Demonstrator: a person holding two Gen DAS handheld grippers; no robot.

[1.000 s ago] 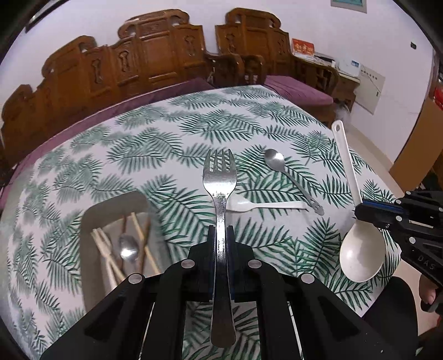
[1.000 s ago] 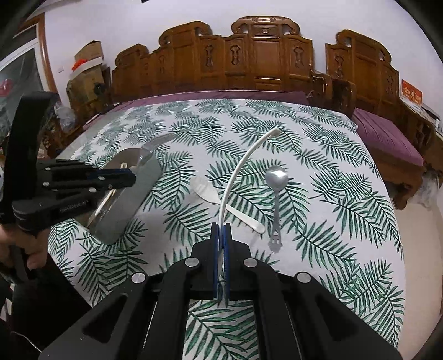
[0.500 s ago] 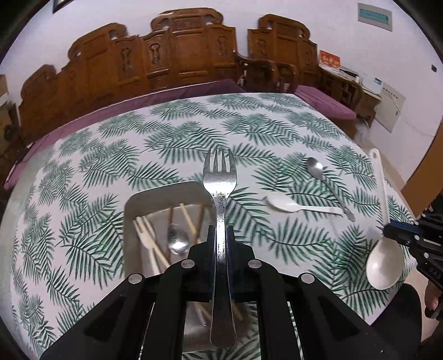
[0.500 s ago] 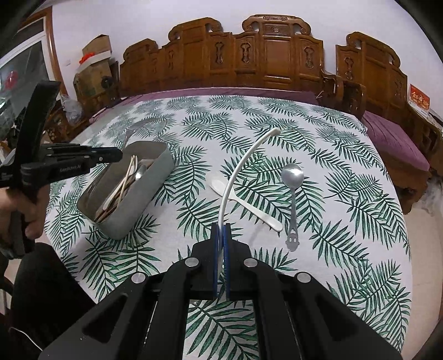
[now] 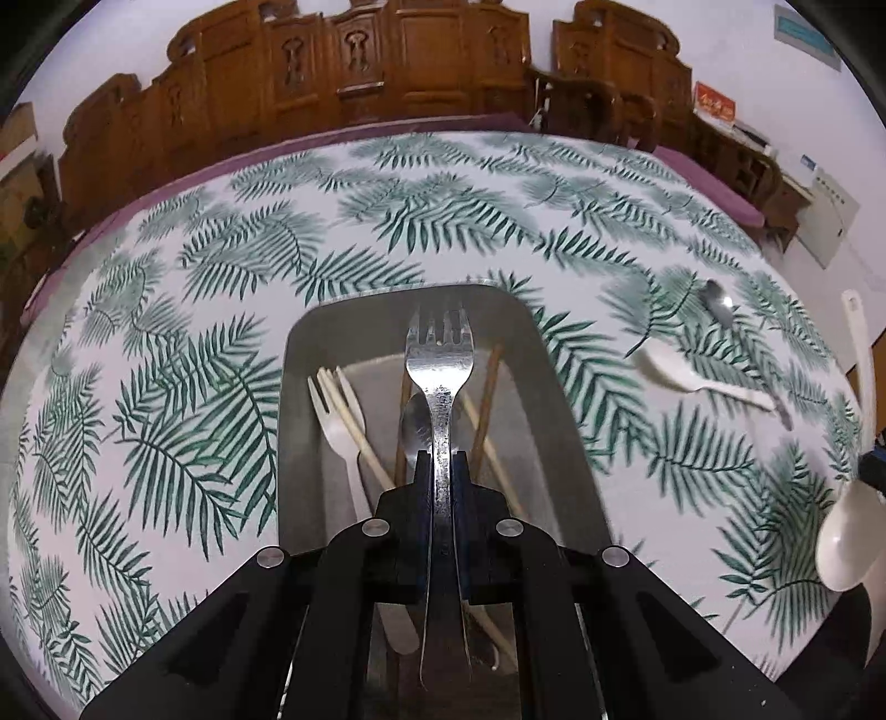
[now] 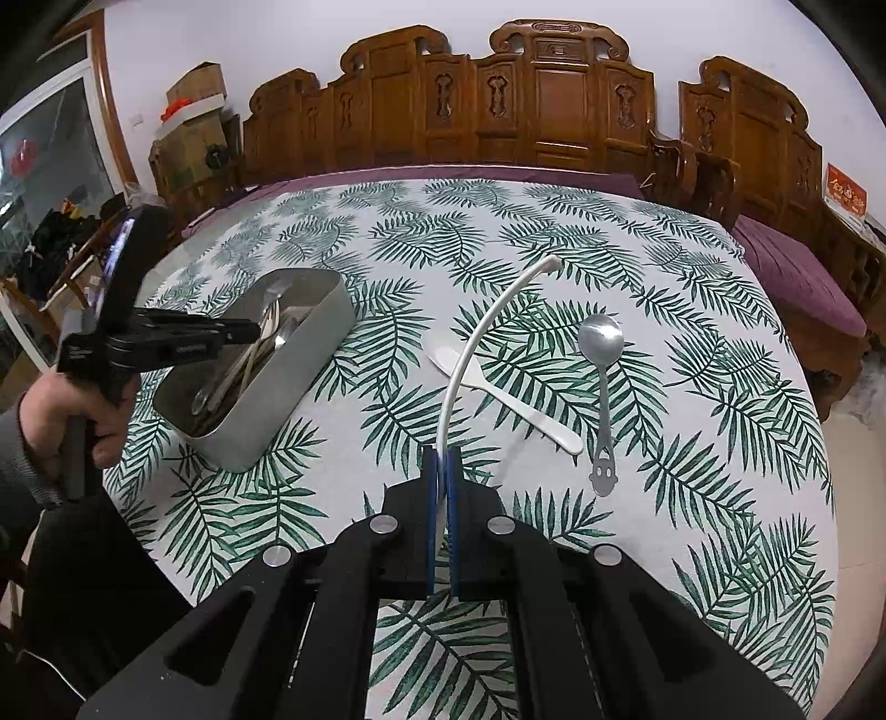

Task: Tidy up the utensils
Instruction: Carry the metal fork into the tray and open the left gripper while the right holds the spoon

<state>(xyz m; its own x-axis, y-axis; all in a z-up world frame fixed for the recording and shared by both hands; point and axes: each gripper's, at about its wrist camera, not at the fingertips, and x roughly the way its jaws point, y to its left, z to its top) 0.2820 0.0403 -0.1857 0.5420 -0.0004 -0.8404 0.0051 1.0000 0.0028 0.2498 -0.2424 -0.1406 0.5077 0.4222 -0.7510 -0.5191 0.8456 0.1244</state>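
The left tongs, clamped on the silver metal fork, are now being held above the grey rectangular metal tray, which was lower left earlier; fork and tray are lying lengthwise alike. The right tongs are clamped on the white plastic ladle.

My steel fork hangs tines-forward over the grey tin; white ladle pinched by its handle.

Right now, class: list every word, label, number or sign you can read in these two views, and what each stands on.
None can be read.
Red card on the wooden furniture: gold characters, blurred.
Teal sign high on the wall: too small to read.
White print on the left gripper: too small to read.
Cardboard box: no legible print.
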